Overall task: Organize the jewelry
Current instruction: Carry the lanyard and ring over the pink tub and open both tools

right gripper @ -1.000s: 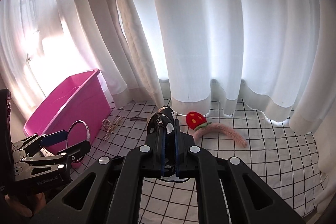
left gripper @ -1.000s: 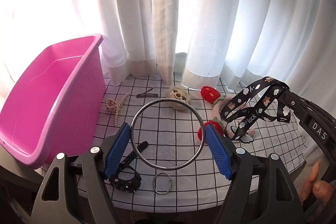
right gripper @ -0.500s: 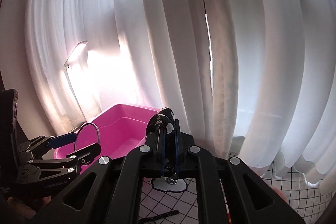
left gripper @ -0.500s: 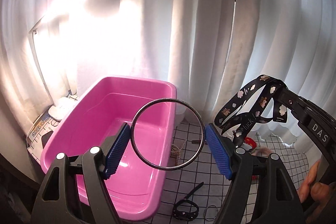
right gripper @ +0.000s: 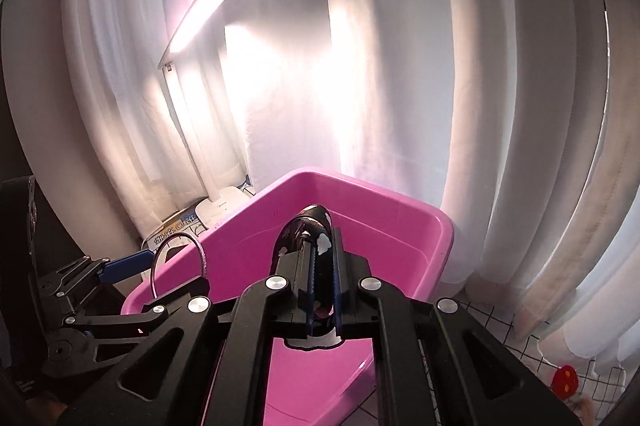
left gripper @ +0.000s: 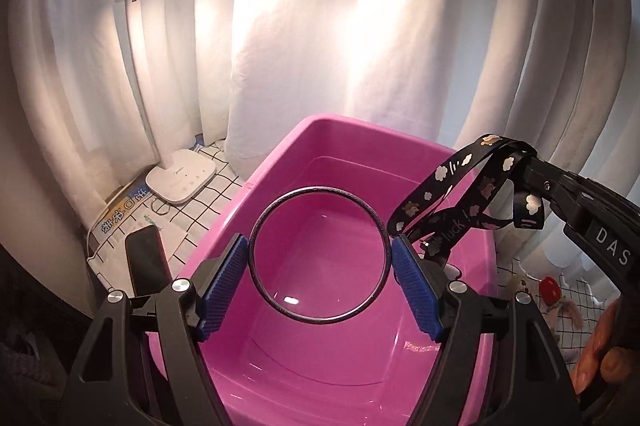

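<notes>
One pink plastic bin [left gripper: 320,366] is seen from above, its inside bare. Two hand-held grippers are held over it. The left hand-held gripper [left gripper: 320,278] is closed on one large metal bangle [left gripper: 319,255], which is pinched upright between two blue ribbed pads [left gripper: 224,286] above the middle of the bin. The right hand-held gripper [right gripper: 322,290] is clamped on one black strap [right gripper: 308,230] printed with white clouds; the strap is looped up past the fingertips and hangs above the bin's right side, its loops also visible in the left view [left gripper: 468,202]. Both grippers are pointed forward and slightly downward, side by side. One white desk lamp [right gripper: 200,14] is lit behind the bin, its base [left gripper: 180,180] standing on the checked tabletop [left gripper: 224,162]. White curtains [right gripper: 480,66] fill the background. One red strawberry charm [right gripper: 565,377] lies on the tabletop to the right.
</notes>
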`<action>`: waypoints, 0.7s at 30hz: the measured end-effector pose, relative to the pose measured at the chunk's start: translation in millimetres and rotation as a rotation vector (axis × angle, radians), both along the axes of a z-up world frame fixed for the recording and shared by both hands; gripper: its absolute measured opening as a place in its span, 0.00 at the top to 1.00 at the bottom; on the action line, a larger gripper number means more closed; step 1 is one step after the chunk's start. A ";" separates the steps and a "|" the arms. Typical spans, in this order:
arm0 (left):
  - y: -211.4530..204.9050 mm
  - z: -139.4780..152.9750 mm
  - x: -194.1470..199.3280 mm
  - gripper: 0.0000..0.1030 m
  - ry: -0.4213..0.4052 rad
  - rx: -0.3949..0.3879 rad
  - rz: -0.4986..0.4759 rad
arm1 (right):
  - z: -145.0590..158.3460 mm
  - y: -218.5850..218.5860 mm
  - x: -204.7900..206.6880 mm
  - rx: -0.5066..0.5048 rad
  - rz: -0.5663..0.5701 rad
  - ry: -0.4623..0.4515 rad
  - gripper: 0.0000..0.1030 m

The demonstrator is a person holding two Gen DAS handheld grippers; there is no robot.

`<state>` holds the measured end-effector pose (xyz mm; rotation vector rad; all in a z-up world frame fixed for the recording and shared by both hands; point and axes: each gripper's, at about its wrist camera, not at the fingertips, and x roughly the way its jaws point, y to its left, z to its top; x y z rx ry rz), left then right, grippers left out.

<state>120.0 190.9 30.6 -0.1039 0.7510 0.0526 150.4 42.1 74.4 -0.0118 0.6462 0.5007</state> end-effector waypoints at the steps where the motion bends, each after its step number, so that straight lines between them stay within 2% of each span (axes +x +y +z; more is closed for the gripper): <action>1: 4.3 -7.2 3.0 0.31 0.019 0.000 0.007 | -8.1 6.0 5.9 -0.011 0.002 0.029 0.93; 9: 26.2 -44.7 21.2 0.30 0.135 -0.014 0.040 | -49.5 29.6 37.1 -0.099 -0.020 0.188 0.91; 11: 28.5 -48.5 23.9 0.30 0.152 -0.021 0.042 | -54.3 31.6 42.2 -0.108 -0.035 0.217 0.79; 13: 32.9 -53.3 26.8 0.29 0.173 -0.031 0.045 | -57.2 28.7 45.9 -0.110 -0.049 0.232 0.58; 14: 33.9 -54.7 27.4 0.29 0.181 -0.035 0.049 | -57.9 27.8 46.6 -0.114 -0.054 0.235 0.55; 16: 34.8 -56.4 28.0 0.25 0.192 -0.041 0.054 | -57.4 25.9 45.5 -0.114 -0.060 0.235 0.50; 21: 34.8 -56.2 26.3 0.18 0.190 -0.029 0.057 | -59.1 22.4 47.1 -0.121 -0.079 0.237 0.48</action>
